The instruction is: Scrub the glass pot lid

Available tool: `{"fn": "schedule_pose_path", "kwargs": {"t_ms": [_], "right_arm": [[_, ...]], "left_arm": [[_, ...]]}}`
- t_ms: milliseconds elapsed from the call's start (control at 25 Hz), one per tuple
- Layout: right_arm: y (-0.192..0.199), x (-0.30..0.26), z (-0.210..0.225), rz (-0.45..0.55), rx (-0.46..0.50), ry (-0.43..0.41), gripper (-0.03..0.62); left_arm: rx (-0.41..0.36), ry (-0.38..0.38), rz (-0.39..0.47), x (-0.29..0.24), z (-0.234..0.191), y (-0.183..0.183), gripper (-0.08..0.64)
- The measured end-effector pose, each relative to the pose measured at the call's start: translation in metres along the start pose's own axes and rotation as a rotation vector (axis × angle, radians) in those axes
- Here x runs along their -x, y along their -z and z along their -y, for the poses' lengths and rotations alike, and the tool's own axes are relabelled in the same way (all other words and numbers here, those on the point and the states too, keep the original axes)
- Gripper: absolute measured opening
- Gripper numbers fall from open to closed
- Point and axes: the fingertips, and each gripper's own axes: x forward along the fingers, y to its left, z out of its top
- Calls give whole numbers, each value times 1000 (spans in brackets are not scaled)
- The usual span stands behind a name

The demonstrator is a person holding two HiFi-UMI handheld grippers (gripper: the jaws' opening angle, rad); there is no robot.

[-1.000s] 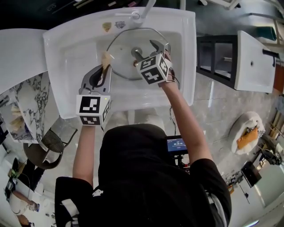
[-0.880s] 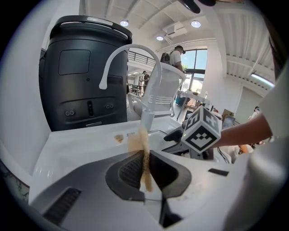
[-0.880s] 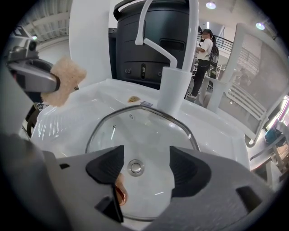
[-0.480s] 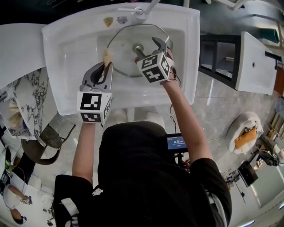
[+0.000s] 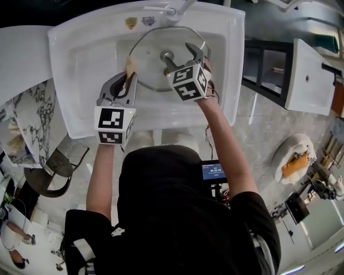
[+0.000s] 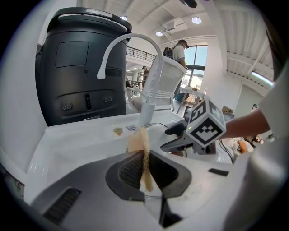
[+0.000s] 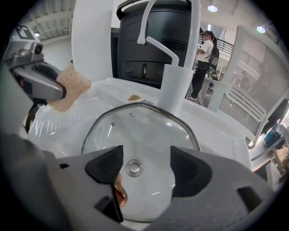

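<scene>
The glass pot lid [image 5: 148,51] with a steel rim lies in the white sink [image 5: 86,59], its knob [image 5: 166,55] up. My left gripper [image 5: 129,79] is shut on a tan sponge [image 5: 129,66], which sits at the lid's left rim. In the left gripper view the sponge [image 6: 141,151] stands pinched between the jaws of the left gripper [image 6: 145,169]. My right gripper [image 5: 183,58] hangs over the lid beside the knob, open. In the right gripper view the right gripper [image 7: 141,164] shows the lid [image 7: 140,131] between wide-apart jaws, a copper-coloured part [image 7: 120,195] by the left jaw.
A white faucet [image 5: 174,9] arches over the sink's back edge. Behind it stands a tall black bin [image 6: 83,67]. A marble counter [image 5: 32,118] lies to the left, and another white basin unit [image 5: 306,75] to the right. People stand far off.
Little has moved. The sponge stays at the lid's left rim in the left gripper, and the right gripper stays open by the knob.
</scene>
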Motion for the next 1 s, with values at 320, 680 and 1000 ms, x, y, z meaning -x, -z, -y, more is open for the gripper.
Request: {"fn": "schedule_pose_path", "kwargs": {"t_ms": [320, 680, 1000], "right_arm": [[1, 0, 0, 14, -2, -1, 305], [0, 0, 0, 21, -2, 1, 307], [0, -1, 1, 30, -1, 3, 307]], "left_arm": [[-202, 70, -55, -25, -1, 14, 17], [-438, 151, -70, -48, -4, -3, 17], [-665, 208, -72, -69, 3, -16, 17]]}}
